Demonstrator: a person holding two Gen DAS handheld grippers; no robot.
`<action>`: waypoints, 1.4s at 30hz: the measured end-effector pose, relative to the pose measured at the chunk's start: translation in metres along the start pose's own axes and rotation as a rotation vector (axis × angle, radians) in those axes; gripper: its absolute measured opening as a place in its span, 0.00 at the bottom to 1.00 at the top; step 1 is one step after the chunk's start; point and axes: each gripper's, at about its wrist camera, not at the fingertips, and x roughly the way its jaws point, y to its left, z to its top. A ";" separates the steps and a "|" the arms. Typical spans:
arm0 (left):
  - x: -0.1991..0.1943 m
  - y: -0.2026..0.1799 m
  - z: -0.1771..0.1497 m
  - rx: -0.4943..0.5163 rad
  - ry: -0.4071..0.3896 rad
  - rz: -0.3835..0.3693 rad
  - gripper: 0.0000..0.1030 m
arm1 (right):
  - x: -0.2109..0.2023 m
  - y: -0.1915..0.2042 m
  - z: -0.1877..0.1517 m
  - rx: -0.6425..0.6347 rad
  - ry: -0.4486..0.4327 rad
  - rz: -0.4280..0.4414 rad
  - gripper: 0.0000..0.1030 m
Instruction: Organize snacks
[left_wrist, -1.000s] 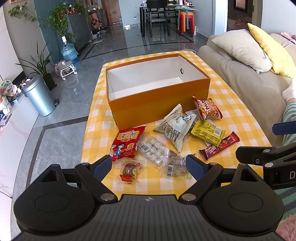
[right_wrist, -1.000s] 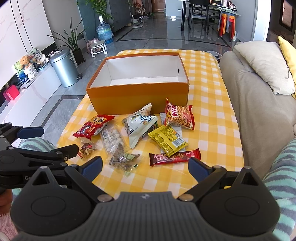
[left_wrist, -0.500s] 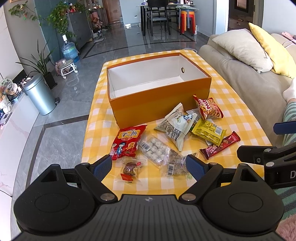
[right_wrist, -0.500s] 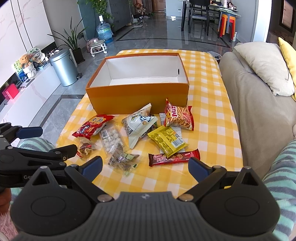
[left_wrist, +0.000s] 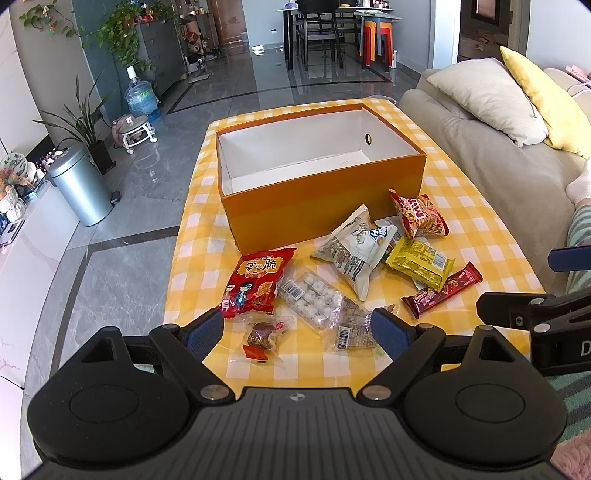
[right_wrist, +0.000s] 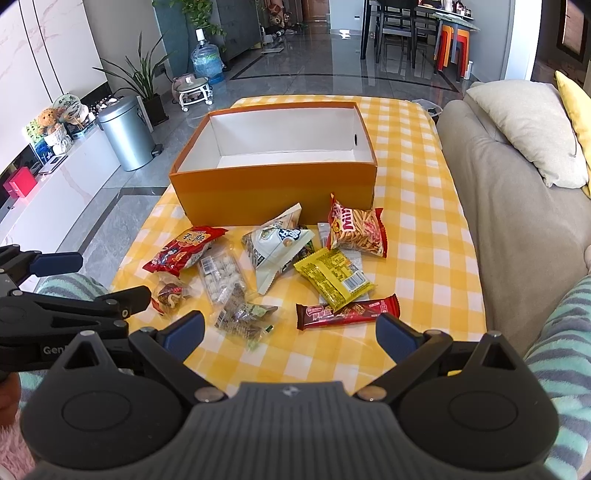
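In the left wrist view the left gripper (left_wrist: 297, 330) sits at the bottom centre of the frame with its jaws spread wide and nothing between them, just above the near edge of the yellow checked surface (left_wrist: 476, 221). The right gripper (right_wrist: 290, 330) in its own view is likewise spread apart and empty. The orange box (left_wrist: 321, 199) stands open in the middle of the frame, white inside, nothing in it. The snacks lie loose in front of it: a red bag (left_wrist: 255, 282) at centre left, a clear tray of white sweets (left_wrist: 310, 295) beside it, a white packet (left_wrist: 356, 249), a yellow packet (left_wrist: 419, 260), a red noodle-snack bag (left_wrist: 419, 214) near the box's right corner, and a chocolate bar (left_wrist: 443, 290) at right.
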 end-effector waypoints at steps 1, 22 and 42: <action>0.001 0.002 0.003 -0.004 0.004 0.001 1.00 | 0.001 0.001 -0.001 0.000 0.000 -0.001 0.93; 0.036 0.033 0.034 -0.073 0.039 -0.056 0.80 | 0.034 -0.010 0.026 -0.043 -0.018 0.004 0.92; 0.162 0.068 0.053 -0.048 0.295 -0.066 0.87 | 0.141 0.028 0.060 -0.252 -0.035 0.104 0.70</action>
